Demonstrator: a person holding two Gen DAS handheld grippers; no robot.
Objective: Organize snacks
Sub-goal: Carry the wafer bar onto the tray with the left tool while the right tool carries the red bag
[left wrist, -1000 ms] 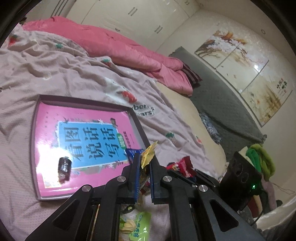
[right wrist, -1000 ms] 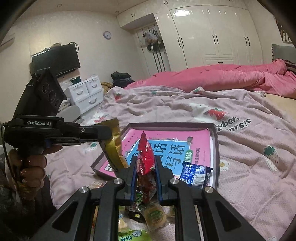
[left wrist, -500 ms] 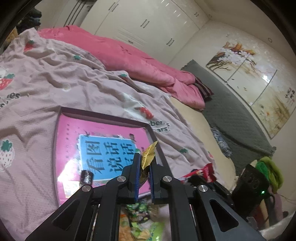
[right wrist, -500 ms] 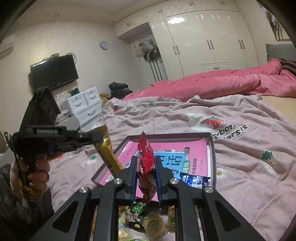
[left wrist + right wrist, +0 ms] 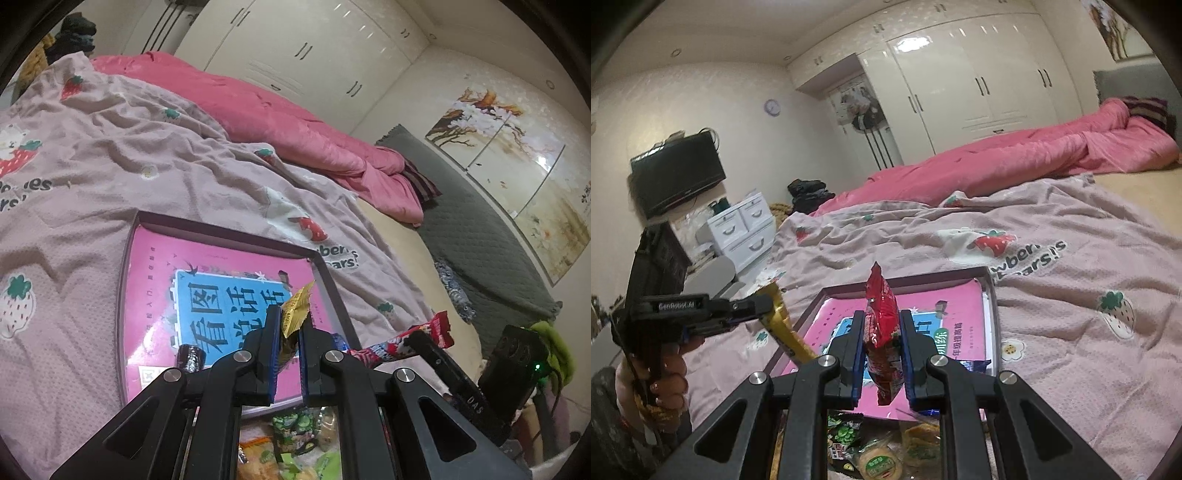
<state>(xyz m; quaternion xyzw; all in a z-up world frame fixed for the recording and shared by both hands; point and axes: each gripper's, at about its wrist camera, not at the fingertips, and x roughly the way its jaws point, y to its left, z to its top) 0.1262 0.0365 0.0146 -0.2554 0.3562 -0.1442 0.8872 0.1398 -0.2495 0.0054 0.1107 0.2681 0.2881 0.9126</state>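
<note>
Over on the left, the left claw [image 5: 764, 306] is clenched on a gold snack packet [image 5: 785, 328], which hangs at a slant from the pads, its lower end dipping toward the near left corner of the tray [image 5: 993, 317]. A hand [image 5: 670, 384] wraps the handle below. From that claw's own camera the left claw [image 5: 288, 325] shows the packet's [image 5: 295, 308] crimped gold tip poking up between the two pads.

Centre now: the shallow dark-rimmed tray [image 5: 229, 234] sits flat on the strawberry-print blanket [image 5: 92, 177], lined with a pink children's book [image 5: 221, 295] with a blue title panel. A small dark wrapped candy [image 5: 190, 358] lies on the book's near left part. A blue packet [image 5: 975, 365] rests in the tray's near right corner, partly hidden.

The right claw [image 5: 882, 343] is gripping a red snack bag [image 5: 882, 332], held upright, edge-on, above the tray's near edge. In the left camera that red bag [image 5: 402, 339] juts out sideways just right of the tray.

Down low, nearest the cameras, a heap of green and yellow snack packs [image 5: 879, 443] lies on the blanket, just short of the tray. Far right, a pink quilt [image 5: 1015, 162] stretches along the bed.
</note>
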